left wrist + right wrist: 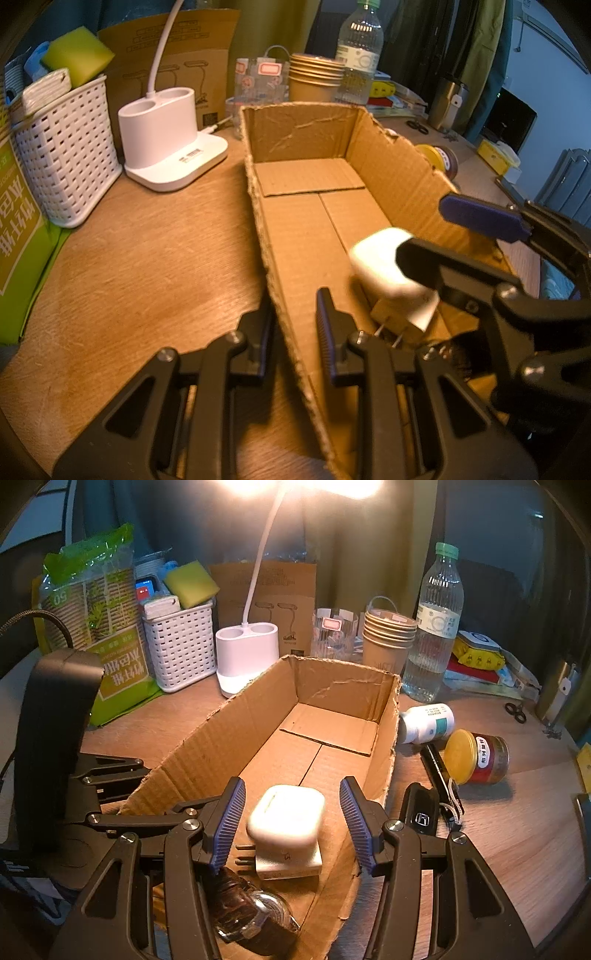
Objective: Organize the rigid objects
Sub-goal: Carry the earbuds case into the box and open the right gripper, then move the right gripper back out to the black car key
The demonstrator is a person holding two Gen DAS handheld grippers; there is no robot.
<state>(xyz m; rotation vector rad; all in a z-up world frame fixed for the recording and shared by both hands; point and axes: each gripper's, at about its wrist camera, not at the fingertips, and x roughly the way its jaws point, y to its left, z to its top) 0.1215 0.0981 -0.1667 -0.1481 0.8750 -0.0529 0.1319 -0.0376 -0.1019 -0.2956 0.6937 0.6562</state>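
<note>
1. Wooden table [498,849] carries everything, crowded along its far edge.
2. The open cardboard box [229,734] sits in the middle; its torn walls stand between the things inside and the loose ones outside.
3. A green paper-cup pack [92,627], a white basket [181,646] with a yellow sponge [190,581], and a white lamp base [245,653] stand at the box's far left.
4. A water bottle [437,620], a stack of paper cups [388,638] and a clear glass [334,633] stand just behind the box's far wall.
5. The left gripper [291,332] is pinching the box's left wall, one finger outside, one inside.
6. The right gripper [291,823] stands spread over the box's near end; its fingers flank the earbud case without touching it.
7. To the right of the box lie a tin [480,757] with a yellow lid, a white pill bottle [424,723], a black pen [437,768] and a car key [419,806].
8. A white earbud case [284,818] rests on a white plug [291,864] inside the box's near end.
9. A wristwatch [251,912] lies just in front of the plug, nearest the camera.
</note>
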